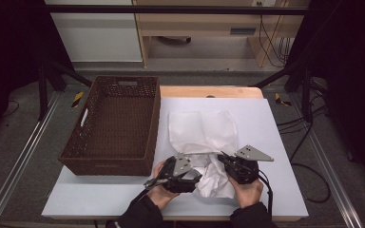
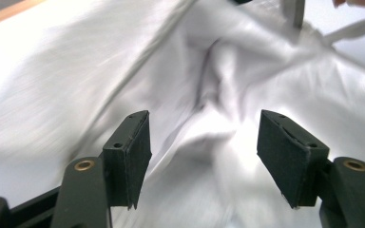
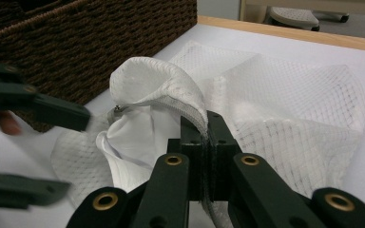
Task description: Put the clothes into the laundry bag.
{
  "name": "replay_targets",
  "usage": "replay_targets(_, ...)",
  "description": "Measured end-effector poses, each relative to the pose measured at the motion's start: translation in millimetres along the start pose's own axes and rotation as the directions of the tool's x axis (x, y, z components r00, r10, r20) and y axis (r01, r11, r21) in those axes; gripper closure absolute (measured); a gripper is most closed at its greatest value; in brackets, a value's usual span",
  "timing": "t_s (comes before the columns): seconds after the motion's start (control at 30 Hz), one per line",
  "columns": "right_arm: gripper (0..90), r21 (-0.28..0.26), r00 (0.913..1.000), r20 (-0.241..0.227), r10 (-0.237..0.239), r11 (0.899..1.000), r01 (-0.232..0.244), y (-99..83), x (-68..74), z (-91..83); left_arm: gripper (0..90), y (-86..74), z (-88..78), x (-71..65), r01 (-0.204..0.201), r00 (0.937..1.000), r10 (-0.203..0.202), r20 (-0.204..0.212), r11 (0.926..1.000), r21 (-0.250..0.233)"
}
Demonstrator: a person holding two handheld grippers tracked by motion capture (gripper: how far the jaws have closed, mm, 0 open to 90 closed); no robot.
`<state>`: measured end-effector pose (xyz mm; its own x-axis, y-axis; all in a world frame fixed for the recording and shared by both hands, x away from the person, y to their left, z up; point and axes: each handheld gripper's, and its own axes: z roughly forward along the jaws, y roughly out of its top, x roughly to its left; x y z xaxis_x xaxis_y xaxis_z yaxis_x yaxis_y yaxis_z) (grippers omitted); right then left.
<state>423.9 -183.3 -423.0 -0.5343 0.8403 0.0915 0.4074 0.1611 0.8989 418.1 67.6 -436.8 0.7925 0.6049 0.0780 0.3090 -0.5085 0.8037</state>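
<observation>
One white mesh bag (image 3: 285,99), zip-edged, pinched by right hand-held gripper (image 3: 208,128); left hand-held gripper (image 2: 204,142) open, empty.

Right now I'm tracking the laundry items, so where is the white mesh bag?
In the high view the white mesh bag lies mid-table, right of the wicker basket; the right gripper pinches its near edge.

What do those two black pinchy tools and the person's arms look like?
Each gripper, the left gripper and the right gripper, is black with flat black jaws, brass-coloured rivets and a grey three-cornered plate on top. A black cable trails from the right one. The person wears dark sleeves.
</observation>
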Motion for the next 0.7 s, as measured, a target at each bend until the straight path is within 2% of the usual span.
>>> replay_targets(0.07, 87.7, 0.003, 1.0000, 0.000, 0.002, 1.000, -0.002, -0.3, 0.5, 0.3, 36.1, -12.6, -10.4, 8.7, 0.022, 0.9996, -0.021, -0.020, 0.9996, 0.016)
replay_targets(0.13, 87.7, 0.003, 1.0000, 0.002, 0.000, 1.000, 0.000, -0.5, 0.7, 0.3, 37.3, -24.2, -13.0, 15.0, 0.050, 0.9979, -0.049, -0.044, 0.9980, 0.038)
replay_targets(0.2, 87.7, 0.004, 1.0000, 0.001, 0.002, 1.000, -0.002, -0.7, 0.7, 0.5, 38.4, -32.3, -11.6, 19.3, 0.073, 0.9962, -0.071, -0.051, 0.9960, 0.051)
replay_targets(0.27, 87.7, 0.006, 1.0000, 0.002, -0.002, 1.000, 0.002, -1.3, 0.4, 1.3, 40.4, -40.9, -6.1, 23.4, 0.118, 0.9924, -0.116, -0.041, 0.9923, 0.039)
replay_targets(0.33, 87.7, 0.007, 1.0000, 0.001, -0.002, 1.000, 0.002, -1.7, 0.6, 1.8, 45.9, -45.6, 1.0, 24.8, 0.120, 0.9922, -0.118, -0.040, 0.9906, 0.065)
replay_targets(0.37, 87.7, 0.008, 1.0000, 0.000, -0.002, 1.000, 0.002, -1.8, 0.5, 1.9, 47.6, -47.5, 4.2, 25.2, 0.120, 0.9919, -0.116, -0.052, 0.9898, 0.078)
replay_targets(0.43, 87.7, 0.009, 1.0000, 0.000, -0.003, 1.000, 0.003, -1.6, 0.5, 1.5, 56.4, -50.4, 7.8, 27.6, 0.147, 0.9888, -0.144, -0.038, 0.9857, 0.083)
replay_targets(0.5, 87.7, 0.009, 1.0000, -0.002, -0.005, 1.000, 0.005, -1.8, 0.0, 1.7, 67.5, -51.6, 8.8, 28.7, 0.143, 0.9890, -0.139, -0.052, 0.9867, 0.079)
replay_targets(0.6, 87.7, 0.013, 1.0000, -0.003, -0.005, 1.000, 0.005, -2.3, 0.4, 2.3, 83.4, -52.9, 6.7, 31.0, 0.154, 0.9876, -0.151, -0.041, 0.9855, 0.070)
replay_targets(0.63, 87.7, 0.014, 1.0000, -0.002, -0.004, 1.000, 0.004, -2.3, 0.6, 2.3, 87.3, -53.2, 5.9, 30.7, 0.149, 0.9886, -0.146, -0.037, 0.9862, 0.073)
replay_targets(0.7, 87.8, 0.014, 1.0000, -0.003, -0.004, 1.000, 0.004, -2.3, 0.8, 2.3, 88.6, -54.0, 4.1, 29.4, 0.136, 0.9898, -0.133, -0.052, 0.9881, 0.072)
